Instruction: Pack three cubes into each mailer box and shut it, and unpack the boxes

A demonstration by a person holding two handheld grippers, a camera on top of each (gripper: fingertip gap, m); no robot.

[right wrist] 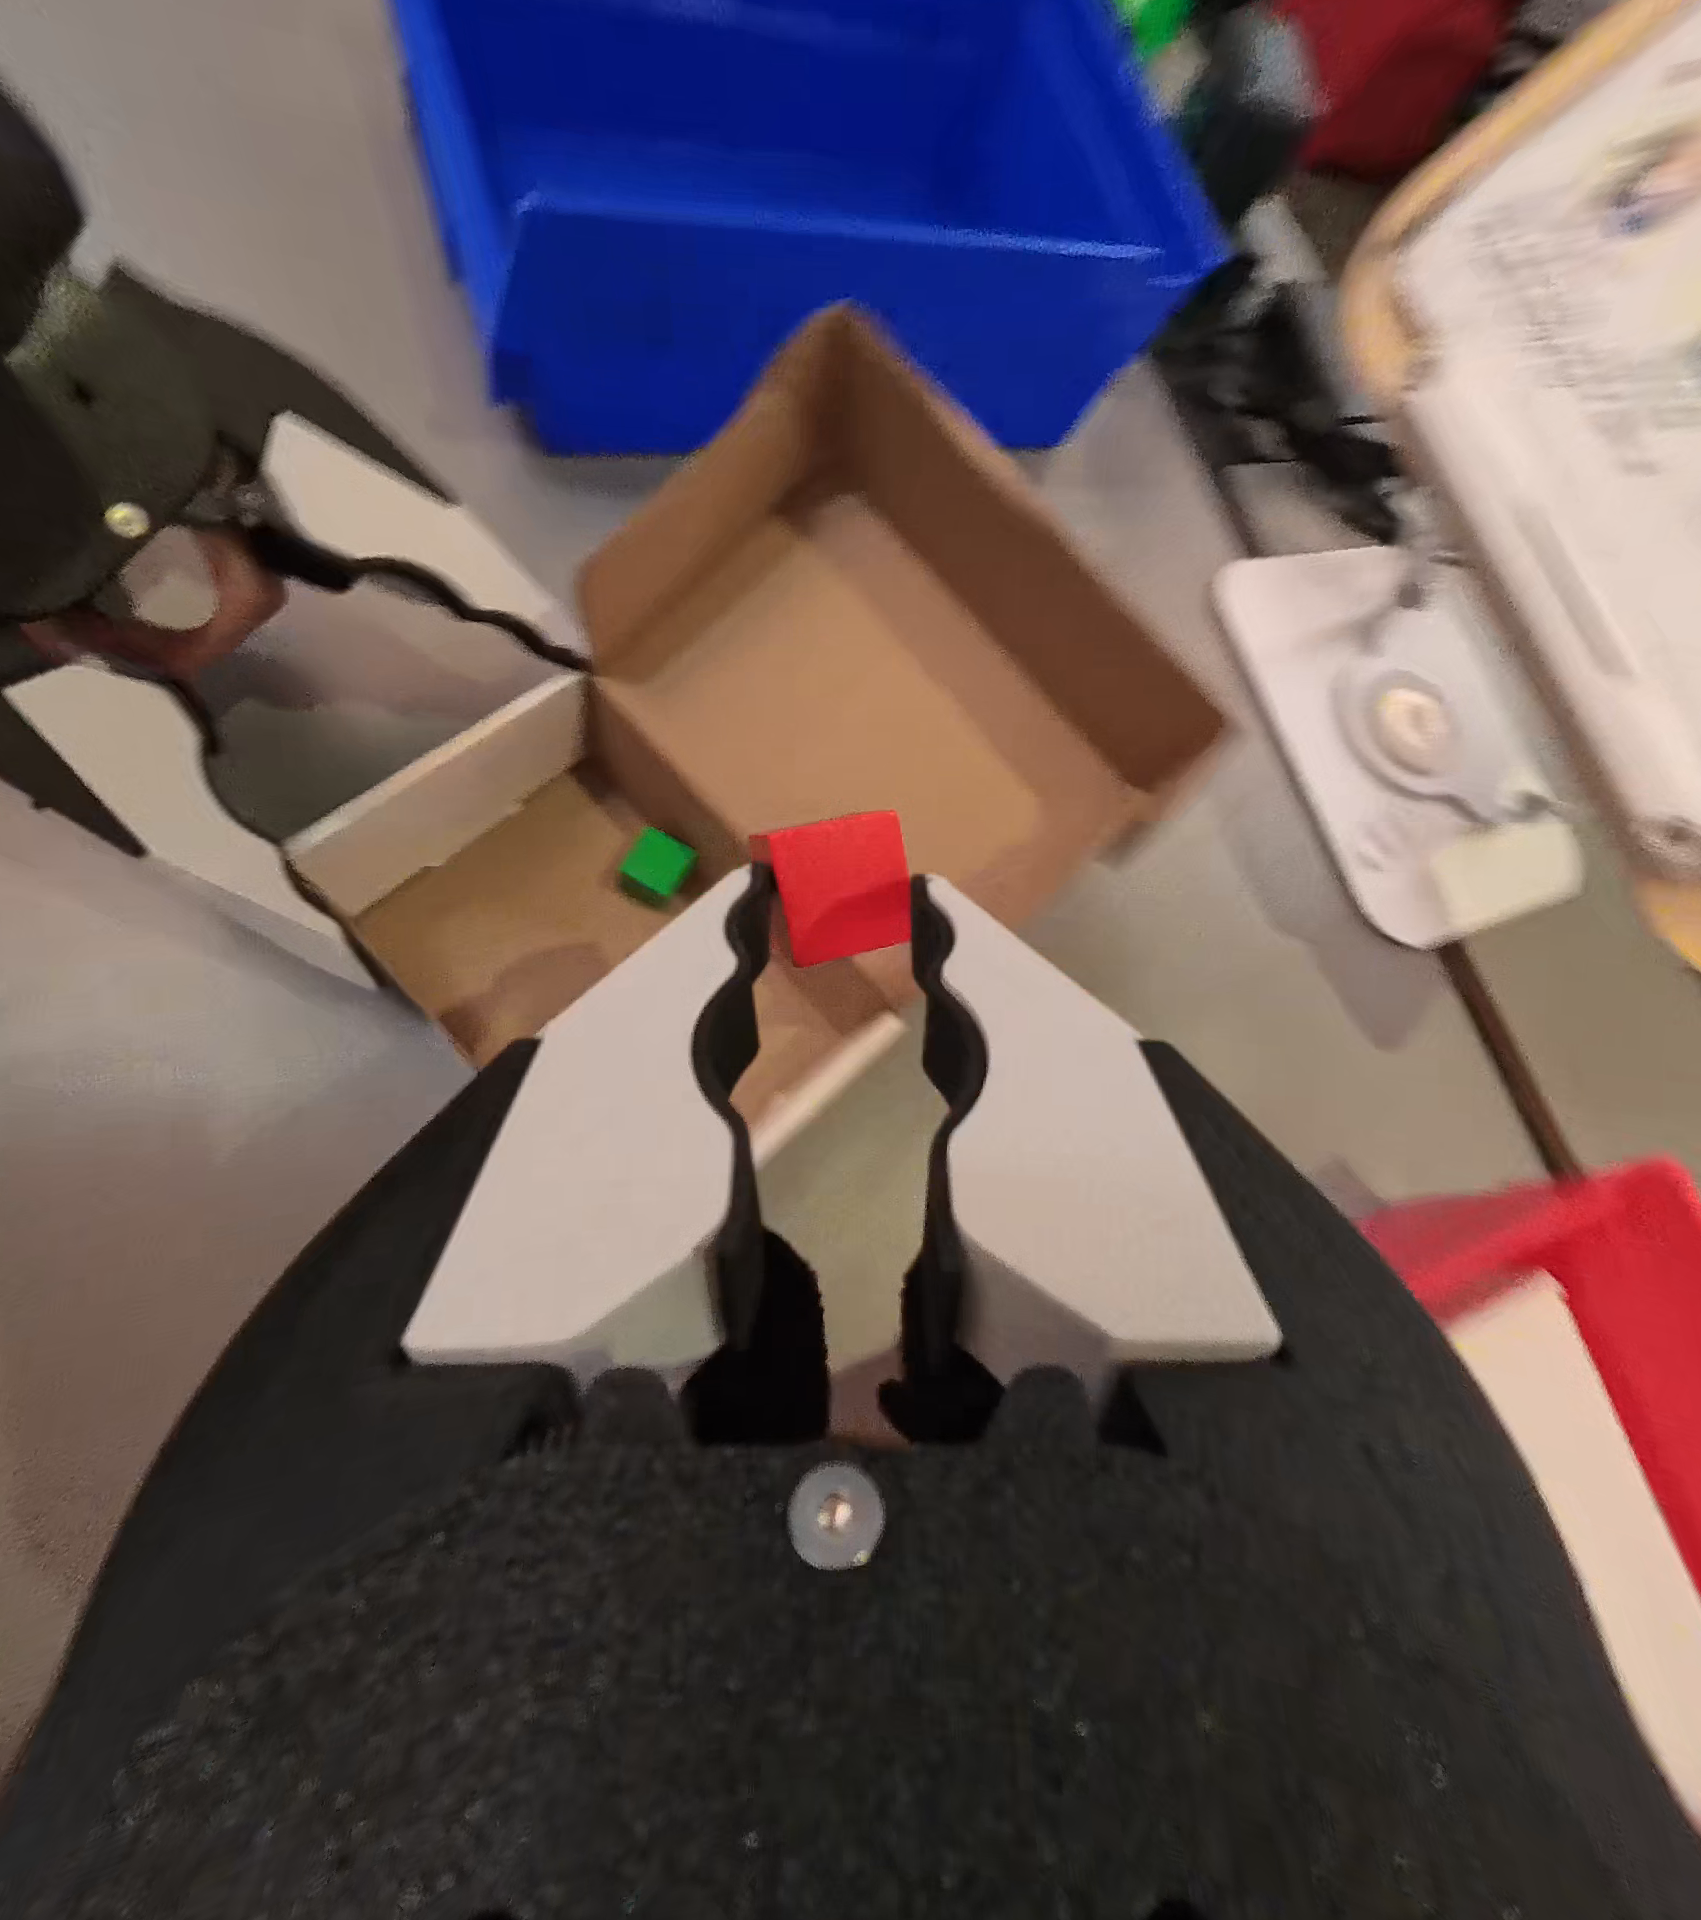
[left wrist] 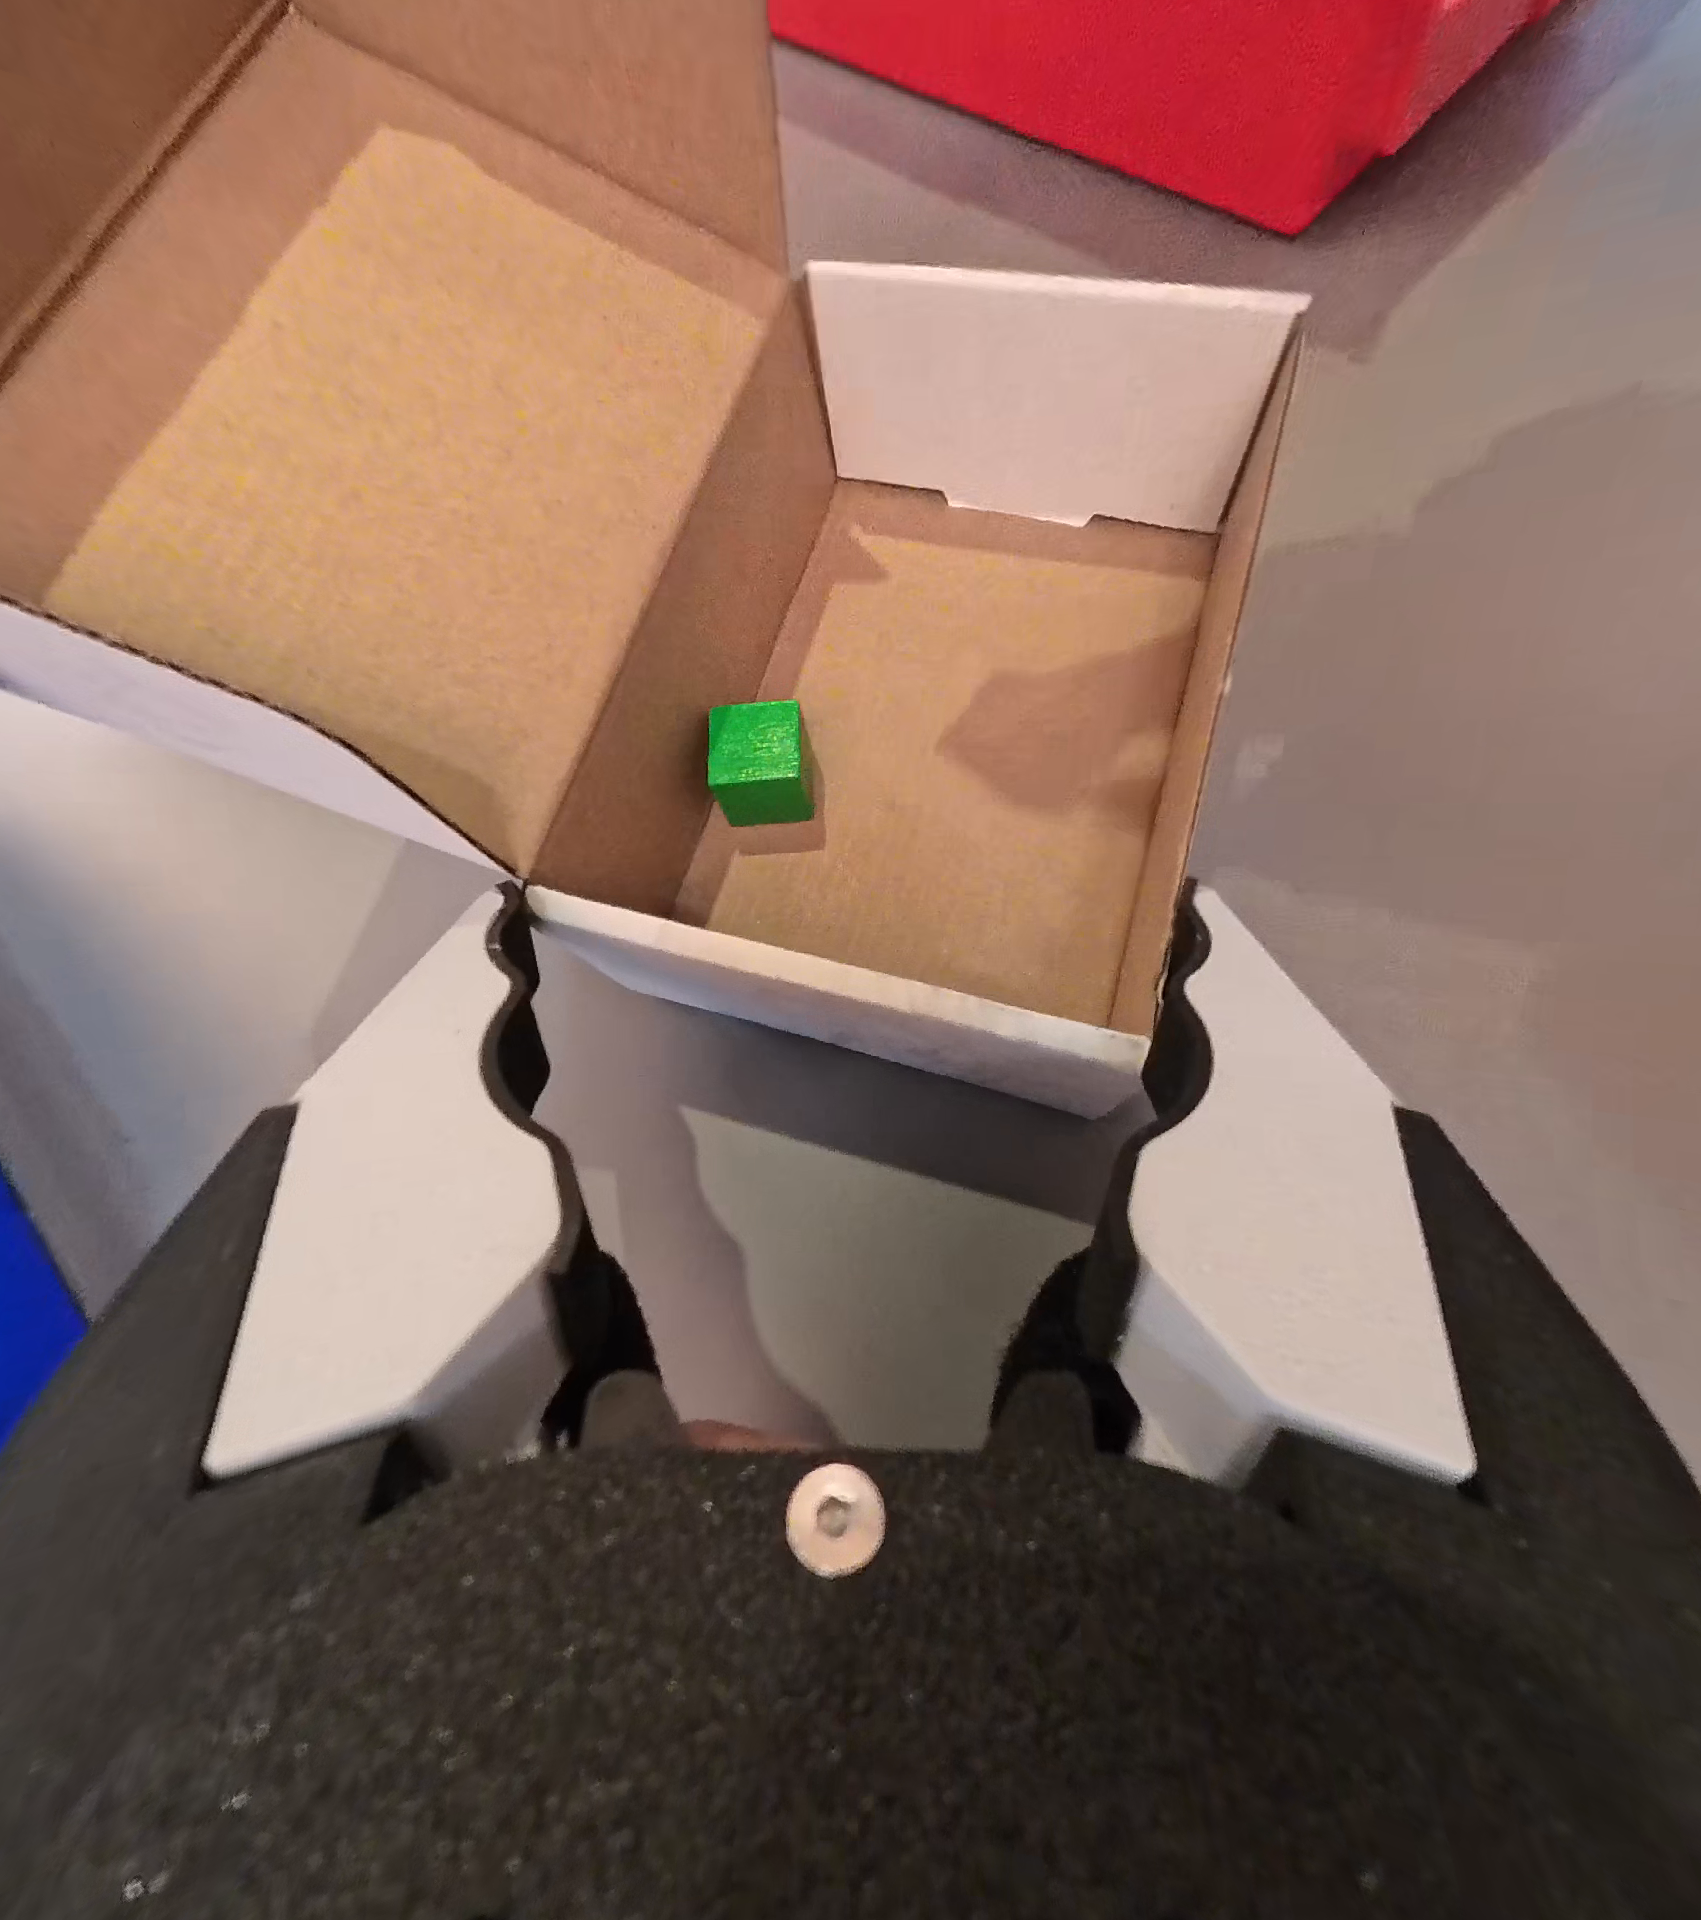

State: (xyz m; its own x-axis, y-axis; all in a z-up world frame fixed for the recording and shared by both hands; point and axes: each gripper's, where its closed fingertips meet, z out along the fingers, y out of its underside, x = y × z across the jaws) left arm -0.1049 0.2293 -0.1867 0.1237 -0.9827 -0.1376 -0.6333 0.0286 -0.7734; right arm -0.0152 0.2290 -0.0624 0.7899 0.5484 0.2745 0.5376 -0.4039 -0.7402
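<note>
Right gripper (right wrist: 833,883) with jaws narrow, pinching red cube (right wrist: 838,883) at the tips, centre of the right wrist view, above the near right part of the open mailer box (right wrist: 441,795). Box floor straight beyond and below the tips, green cube (left wrist: 761,762) already there, toward upper left of the red one. Left gripper (left wrist: 841,935) nearer to the box, jaws wide and empty around its near wall.

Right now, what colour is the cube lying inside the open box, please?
Green, clearest in the left wrist view.

Soft, even indoor light; faint shadows lie inside the box (left wrist: 981,748). The right wrist view is motion-blurred, worst beyond the box (right wrist: 887,665). Edges bend, fisheye-like.
</note>
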